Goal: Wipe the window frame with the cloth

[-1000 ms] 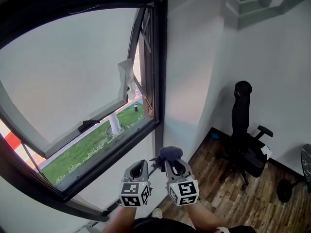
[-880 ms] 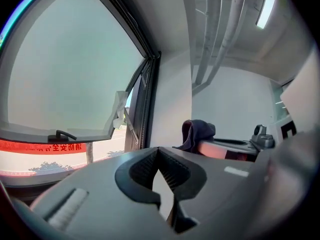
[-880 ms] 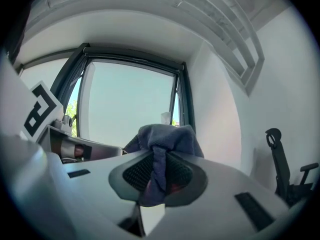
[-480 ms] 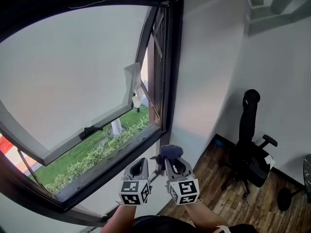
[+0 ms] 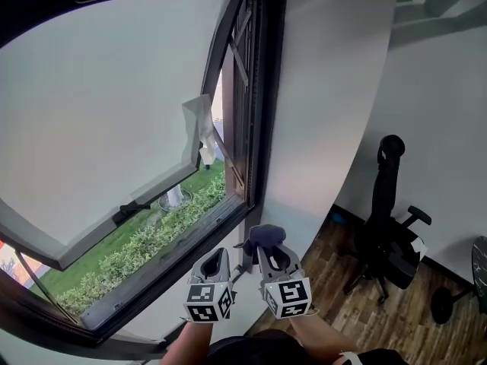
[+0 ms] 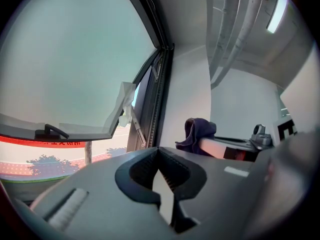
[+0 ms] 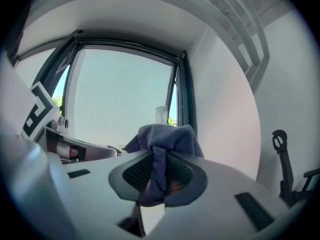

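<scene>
Showing forearms (image 5: 190, 344) cut off at 6 o'clock, lower folds of dark cloth (image 5: 264, 236) buried between clamped jaws of right gripper (image 5: 268, 251), left gripper (image 5: 216, 257) closed, empty, level at its 9 o'clock, both pointing toward window frame (image 5: 262, 128) at 12 o'clock, apart from it.

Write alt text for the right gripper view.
A dark purple cloth is pinched in the right gripper, bunched above its fingers. Beyond stands a dark window frame, a white wall to its right.
</scene>
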Motion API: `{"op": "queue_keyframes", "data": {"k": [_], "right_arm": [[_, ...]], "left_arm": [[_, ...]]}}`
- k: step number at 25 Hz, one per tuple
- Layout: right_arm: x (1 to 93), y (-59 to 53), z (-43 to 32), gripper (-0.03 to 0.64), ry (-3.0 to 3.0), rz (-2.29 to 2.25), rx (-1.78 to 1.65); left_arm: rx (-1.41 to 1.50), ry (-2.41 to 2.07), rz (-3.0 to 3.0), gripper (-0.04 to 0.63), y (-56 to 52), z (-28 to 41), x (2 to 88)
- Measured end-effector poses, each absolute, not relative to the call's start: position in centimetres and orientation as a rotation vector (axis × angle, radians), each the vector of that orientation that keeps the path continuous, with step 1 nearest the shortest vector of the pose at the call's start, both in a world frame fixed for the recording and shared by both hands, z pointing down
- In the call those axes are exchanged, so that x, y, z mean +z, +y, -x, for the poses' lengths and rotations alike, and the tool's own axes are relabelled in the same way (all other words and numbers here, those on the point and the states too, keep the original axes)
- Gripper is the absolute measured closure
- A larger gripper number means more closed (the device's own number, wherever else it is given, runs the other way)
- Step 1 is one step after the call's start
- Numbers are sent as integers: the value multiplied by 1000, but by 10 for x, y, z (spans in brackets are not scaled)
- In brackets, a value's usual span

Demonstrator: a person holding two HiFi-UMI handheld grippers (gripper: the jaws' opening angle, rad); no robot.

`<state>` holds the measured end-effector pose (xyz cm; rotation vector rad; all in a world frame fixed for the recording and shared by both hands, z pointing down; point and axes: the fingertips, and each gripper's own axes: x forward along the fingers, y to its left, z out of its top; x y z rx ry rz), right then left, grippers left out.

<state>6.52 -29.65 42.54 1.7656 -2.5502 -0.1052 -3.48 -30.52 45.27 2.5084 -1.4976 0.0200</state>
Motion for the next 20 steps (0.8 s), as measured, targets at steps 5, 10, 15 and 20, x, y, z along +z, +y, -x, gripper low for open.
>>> {"op": "queue_keyframes", "data": {"k": [5, 10, 15, 20], "right_arm": [[420, -315, -55, 563, -2568, -1723, -161], [399, -338, -50, 563, -2582, -1739, -223], [373, -361, -55, 563, -2604, -1803, -249], [344, -386, -63, 563, -2606, -1862, -317]], "left_arm": [[18, -1515, -2510, 588, -313, 37, 450], [-9, -1535, -2496, 588, -322, 42, 447], [-2, -1532, -2465, 588, -330, 43, 459], [-7, -1543, -2467, 588, -336, 46, 458]]}}
